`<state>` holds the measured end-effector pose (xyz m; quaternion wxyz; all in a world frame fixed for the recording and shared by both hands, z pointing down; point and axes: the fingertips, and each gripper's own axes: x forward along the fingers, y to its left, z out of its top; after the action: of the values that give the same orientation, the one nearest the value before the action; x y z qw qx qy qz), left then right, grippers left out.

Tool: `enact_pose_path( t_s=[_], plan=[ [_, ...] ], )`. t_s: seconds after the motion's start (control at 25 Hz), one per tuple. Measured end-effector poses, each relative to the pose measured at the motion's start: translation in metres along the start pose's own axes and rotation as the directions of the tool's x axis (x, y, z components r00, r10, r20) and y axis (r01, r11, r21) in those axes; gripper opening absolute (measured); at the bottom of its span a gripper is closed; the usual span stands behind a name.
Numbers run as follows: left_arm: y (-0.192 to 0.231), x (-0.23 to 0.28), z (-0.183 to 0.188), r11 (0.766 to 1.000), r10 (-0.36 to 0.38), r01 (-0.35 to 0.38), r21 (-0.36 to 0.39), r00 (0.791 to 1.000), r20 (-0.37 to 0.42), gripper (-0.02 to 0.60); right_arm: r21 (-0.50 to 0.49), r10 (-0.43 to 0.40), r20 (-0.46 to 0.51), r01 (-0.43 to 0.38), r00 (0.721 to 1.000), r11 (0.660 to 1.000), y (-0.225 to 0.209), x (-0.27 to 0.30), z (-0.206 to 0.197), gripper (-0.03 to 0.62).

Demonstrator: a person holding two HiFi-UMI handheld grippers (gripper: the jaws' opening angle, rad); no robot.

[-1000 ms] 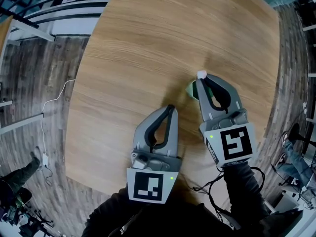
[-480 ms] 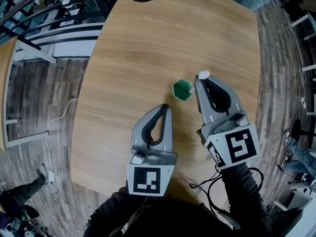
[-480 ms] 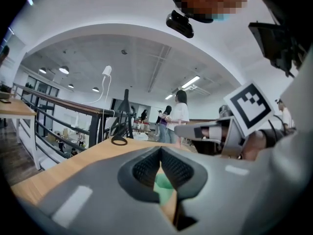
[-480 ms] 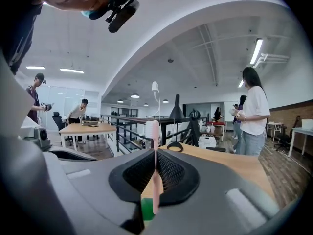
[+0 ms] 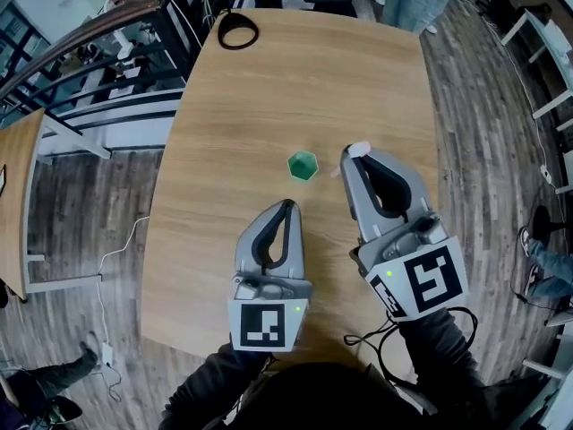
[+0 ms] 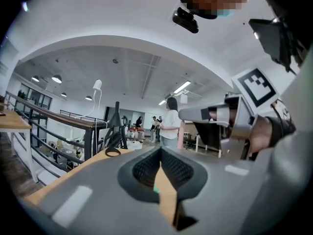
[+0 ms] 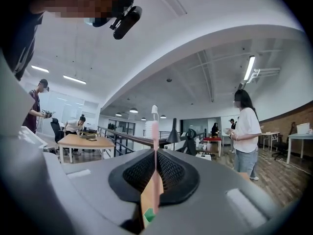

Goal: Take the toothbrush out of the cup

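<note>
Your right gripper (image 5: pixel 349 157) is clamped on the pink toothbrush (image 7: pixel 154 131): in the right gripper view the handle stands upright in the seam between the two ribbed pads, and its white bristled head rises clear above the jaw tips. From the head view, only that pale head and a short bit of pink show at the tip of this gripper. The toothbrush is out of the green cup (image 5: pixel 303 165), which stands upright on the wooden table (image 5: pixel 269 88), just to the left of your right gripper's tip and apart from it. No part of the brush reaches the cup. In the right gripper view a small sliver of green shows low down through the gap under the pads. Your left gripper (image 5: pixel 287 206) has its jaws closed together with nothing held between them; its tip is on the near side of the cup, not touching it. The two grippers sit side by side over the near half of the table. At the table's far end lies a black ring (image 5: pixel 237 31), well away from the cup.
</note>
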<state>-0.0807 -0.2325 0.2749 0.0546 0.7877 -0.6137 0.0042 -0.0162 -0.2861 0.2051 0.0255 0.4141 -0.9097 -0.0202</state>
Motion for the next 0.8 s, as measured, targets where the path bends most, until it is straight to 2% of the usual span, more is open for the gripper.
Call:
enact_pose_path(
  t_s=[0.36, 0.8],
  plan=[
    [-0.050, -0.045, 0.028, 0.998, -0.046, 0.044, 0.034, 0.998, 0.039, 0.008, 0.027, -0.027, 0.005, 0.026, 1.000, 0.999, 0.018, -0.080, 0.004, 0.011],
    [-0.101, -0.100, 0.028, 0.995, -0.062, 0.059, 0.084, 0.997, 0.038, 0.008, 0.087, -0.026, -0.009, 0.026, 1.000, 0.996, 0.050, -0.176, -0.022, 0.011]
  ],
)
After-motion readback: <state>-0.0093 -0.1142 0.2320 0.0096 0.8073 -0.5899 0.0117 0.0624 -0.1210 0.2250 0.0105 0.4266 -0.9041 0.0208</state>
